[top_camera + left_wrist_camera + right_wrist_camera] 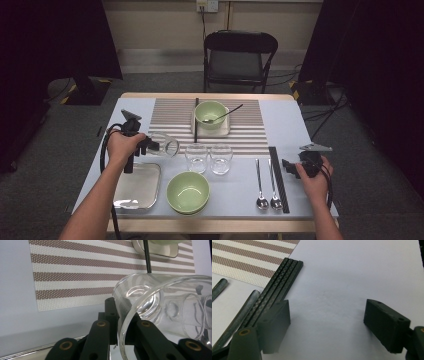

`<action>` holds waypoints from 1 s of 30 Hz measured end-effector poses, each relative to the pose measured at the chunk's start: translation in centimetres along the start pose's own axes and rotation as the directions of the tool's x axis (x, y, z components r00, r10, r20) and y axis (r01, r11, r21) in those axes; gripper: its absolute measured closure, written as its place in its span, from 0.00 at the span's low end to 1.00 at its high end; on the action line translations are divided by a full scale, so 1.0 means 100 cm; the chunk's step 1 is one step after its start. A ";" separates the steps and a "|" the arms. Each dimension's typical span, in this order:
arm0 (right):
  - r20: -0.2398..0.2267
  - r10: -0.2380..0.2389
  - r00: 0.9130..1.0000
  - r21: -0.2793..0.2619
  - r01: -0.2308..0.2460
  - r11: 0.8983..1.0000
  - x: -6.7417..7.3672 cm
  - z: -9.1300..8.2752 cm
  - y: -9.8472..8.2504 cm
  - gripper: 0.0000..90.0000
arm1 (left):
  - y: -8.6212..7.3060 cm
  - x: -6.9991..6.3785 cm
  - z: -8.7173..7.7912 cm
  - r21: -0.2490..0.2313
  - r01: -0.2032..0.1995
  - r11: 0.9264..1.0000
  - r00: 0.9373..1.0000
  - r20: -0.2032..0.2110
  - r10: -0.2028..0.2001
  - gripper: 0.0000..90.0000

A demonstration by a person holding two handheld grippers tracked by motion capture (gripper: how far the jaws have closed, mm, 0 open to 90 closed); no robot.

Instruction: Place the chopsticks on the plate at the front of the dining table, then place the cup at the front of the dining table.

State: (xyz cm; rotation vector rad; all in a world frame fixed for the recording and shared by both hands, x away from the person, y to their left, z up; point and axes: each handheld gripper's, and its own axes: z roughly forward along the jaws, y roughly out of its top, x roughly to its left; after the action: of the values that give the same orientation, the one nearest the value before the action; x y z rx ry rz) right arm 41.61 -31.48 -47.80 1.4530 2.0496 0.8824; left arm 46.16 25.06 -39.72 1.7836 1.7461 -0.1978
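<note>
- The left hand-held gripper [150, 146] is clamped on the rim of a clear drinking glass [167, 145], which lies tipped on its side in the air, mouth toward the right, above the left part of the table [290, 125] just beyond the steel tray [137, 187]
- In the left gripper view the glass [160, 310] shows its wall pinched between the 2 black jaws, 1 inside the mouth and 1 outside
- Judged as handling: thin glass, stiff, smooth and slippery, fairly light but breakable; a rim pinch gives little contact, so it could swivel or slip if swung fast
- A steadier hold would likely be lower on the wall, near the thick base, with gentle pressure
- The right hand-held gripper [289, 165] rests at the right edge of the table with its jaws standing wide and nothing between them, beside the black chopsticks [277, 282]
- 2 more glasses [208, 158] stand upright mid-table, between the near green bowl [188, 192] and the striped placemat [175, 120]
- Hard to make out: the transparent wall blurs where the held glass ends, and its far side is cut off at the frame edge in the left gripper view
- Whether the held glass is touching anything below cannot be told
</note>
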 end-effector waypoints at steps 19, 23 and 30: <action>-0.003 0.002 1.000 0.000 -0.002 1.000 0.000 0.000 0.000 0.22 | 0.004 0.002 -0.003 0.000 0.010 1.000 1.000 0.017 -0.010 0.95; -0.002 0.003 1.000 0.001 -0.003 1.000 0.000 0.000 0.000 0.22 | 0.005 0.004 -0.003 0.000 0.009 1.000 1.000 0.019 -0.009 0.95; -0.003 0.003 1.000 0.001 -0.003 1.000 0.000 0.000 0.000 0.22 | 0.007 0.006 -0.001 -0.015 0.009 1.000 1.000 0.018 -0.008 0.95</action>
State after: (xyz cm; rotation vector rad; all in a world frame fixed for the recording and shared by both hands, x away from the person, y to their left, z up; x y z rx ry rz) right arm 41.63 -31.50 -47.79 1.4567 2.0510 0.8848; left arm 46.84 25.71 -39.72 1.7586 1.7384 -0.2033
